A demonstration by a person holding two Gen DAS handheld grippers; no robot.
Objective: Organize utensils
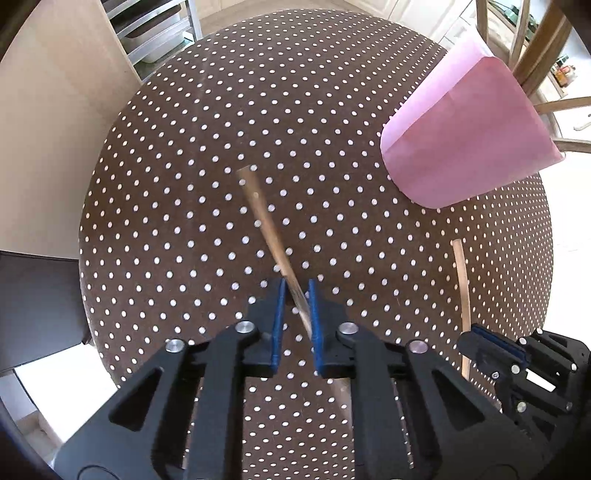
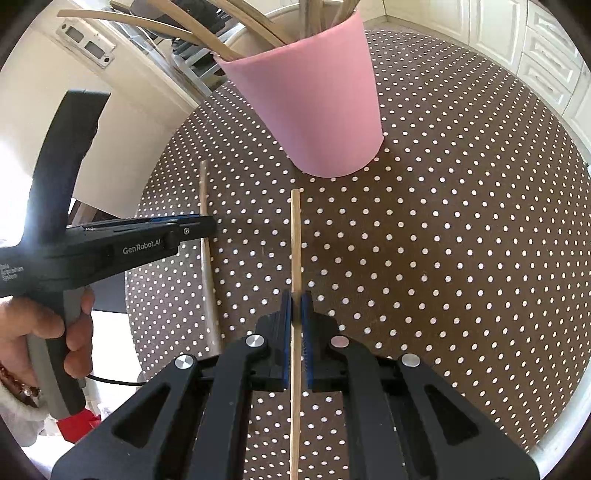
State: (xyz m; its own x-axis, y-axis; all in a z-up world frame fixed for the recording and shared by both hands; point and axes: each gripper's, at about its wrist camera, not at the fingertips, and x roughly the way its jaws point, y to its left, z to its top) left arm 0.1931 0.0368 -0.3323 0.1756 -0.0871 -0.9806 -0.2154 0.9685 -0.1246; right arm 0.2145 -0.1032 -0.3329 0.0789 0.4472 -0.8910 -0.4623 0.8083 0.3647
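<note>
A pink cup (image 2: 317, 107) holding several wooden sticks stands on the dotted brown table (image 2: 461, 240); it also shows in the left wrist view (image 1: 465, 136). My left gripper (image 1: 296, 291) is shut on a wooden stick (image 1: 264, 218) that points up and away, blurred. In the right wrist view my left gripper (image 2: 199, 225) grips that stick (image 2: 207, 273) at the left. My right gripper (image 2: 295, 299) is shut on a second wooden stick (image 2: 295, 236) that points toward the cup. That second stick (image 1: 462, 288) and my right gripper (image 1: 476, 332) show at the right of the left wrist view.
A metal rack (image 1: 155, 33) and a beige panel (image 1: 48, 129) stand beyond the table's left edge. White cabinets (image 2: 535, 48) are at the far right. A wooden chair (image 1: 546, 74) stands behind the cup.
</note>
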